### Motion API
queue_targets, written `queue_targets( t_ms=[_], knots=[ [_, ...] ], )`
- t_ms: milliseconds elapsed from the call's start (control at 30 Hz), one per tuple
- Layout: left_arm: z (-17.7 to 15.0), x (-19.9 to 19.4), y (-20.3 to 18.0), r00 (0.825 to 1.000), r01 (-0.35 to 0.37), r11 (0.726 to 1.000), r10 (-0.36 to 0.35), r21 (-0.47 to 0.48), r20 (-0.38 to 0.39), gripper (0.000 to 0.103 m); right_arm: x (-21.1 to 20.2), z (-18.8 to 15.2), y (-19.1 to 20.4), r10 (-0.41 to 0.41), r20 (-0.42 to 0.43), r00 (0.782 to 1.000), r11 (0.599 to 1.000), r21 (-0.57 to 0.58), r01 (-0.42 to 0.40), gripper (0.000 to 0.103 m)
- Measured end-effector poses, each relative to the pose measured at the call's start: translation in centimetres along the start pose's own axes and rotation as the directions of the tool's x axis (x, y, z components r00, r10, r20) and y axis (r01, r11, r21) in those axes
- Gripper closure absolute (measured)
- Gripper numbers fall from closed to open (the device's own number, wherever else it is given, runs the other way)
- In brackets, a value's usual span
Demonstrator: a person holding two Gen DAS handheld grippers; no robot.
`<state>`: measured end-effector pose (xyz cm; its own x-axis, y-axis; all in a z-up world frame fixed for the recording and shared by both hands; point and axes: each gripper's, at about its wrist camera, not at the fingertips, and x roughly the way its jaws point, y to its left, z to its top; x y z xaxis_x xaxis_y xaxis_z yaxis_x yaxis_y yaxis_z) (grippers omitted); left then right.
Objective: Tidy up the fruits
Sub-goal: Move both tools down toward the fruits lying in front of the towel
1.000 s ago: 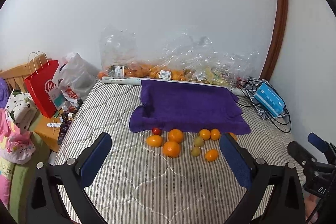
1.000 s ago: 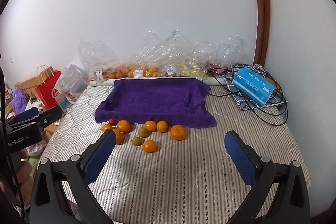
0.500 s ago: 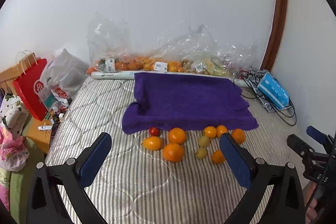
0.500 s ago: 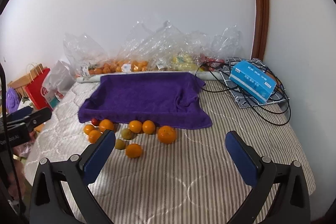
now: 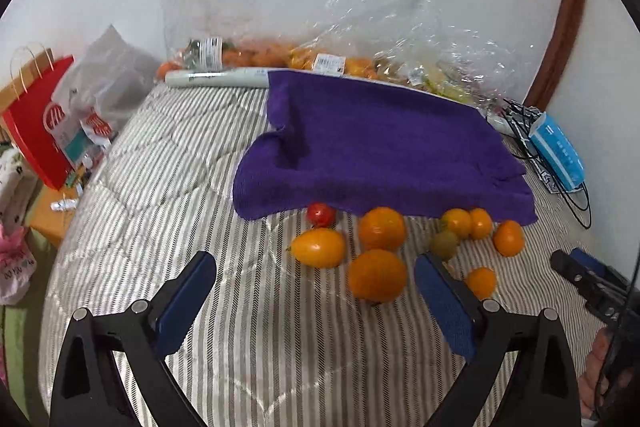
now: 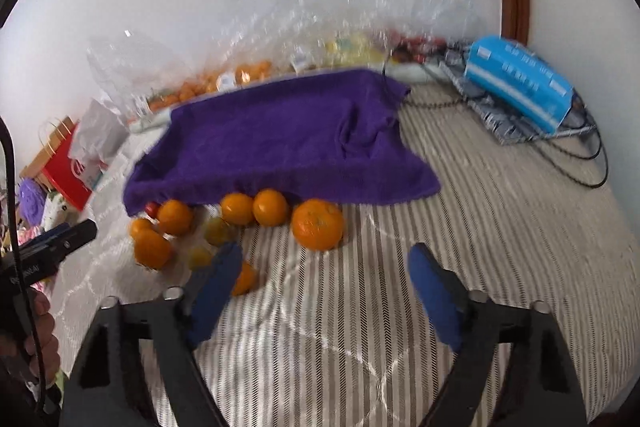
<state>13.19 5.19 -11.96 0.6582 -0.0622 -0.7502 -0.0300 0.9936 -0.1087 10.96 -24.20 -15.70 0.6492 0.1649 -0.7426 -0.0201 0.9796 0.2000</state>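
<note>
Several oranges lie loose on the striped bed in front of a purple towel, with a red tomato, a yellow-orange oval fruit and a green fruit. My left gripper is open and empty just short of a large orange. My right gripper is open and empty, close below the biggest orange; a small orange sits by its left finger. The towel also shows in the right wrist view.
Clear plastic bags of fruit line the wall behind the towel. A blue box on cables lies at the right. A red paper bag and a grey bag stand off the bed's left edge.
Both grippers have moved forward and down toward the fruit, which now looks much larger and closer. Both stay open and empty.
</note>
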Motion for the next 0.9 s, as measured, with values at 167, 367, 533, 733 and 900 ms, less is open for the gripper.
queue_targets(
  t_ms=[167,367,533,733,900],
  knots=[
    [-0.1,1.3,0.6,1.000,-0.015,1.000,0.015,0.006,-0.012,0.004,2.9,0.0,0.3,0.013,-0.026,1.000,1.000,-0.011,-0.013,0.034],
    [-0.4,2.7,1.9,1.000,-0.002,1.000,0.001,-0.012,-0.031,0.004,6.0,0.3,1.0,-0.031,-0.037,0.999,0.997,-0.065,0.029,0.040],
    [-0.7,3.2,2.4,0.998,0.044,0.999,-0.045,-0.023,-0.042,0.008,7.9,0.6,0.7,-0.031,-0.068,0.997,0.998,-0.057,0.027,0.044],
    [-0.8,3.7,2.0,0.998,0.051,0.999,-0.051,0.002,-0.035,0.011,8.4,0.9,1.4,-0.081,-0.036,0.996,0.992,-0.100,0.077,0.045],
    [-0.5,5.0,3.0,0.997,0.044,0.999,-0.046,-0.022,-0.065,0.025,8.4,1.0,0.9,-0.066,-0.032,0.997,0.995,-0.081,0.063,0.047]
  ],
)
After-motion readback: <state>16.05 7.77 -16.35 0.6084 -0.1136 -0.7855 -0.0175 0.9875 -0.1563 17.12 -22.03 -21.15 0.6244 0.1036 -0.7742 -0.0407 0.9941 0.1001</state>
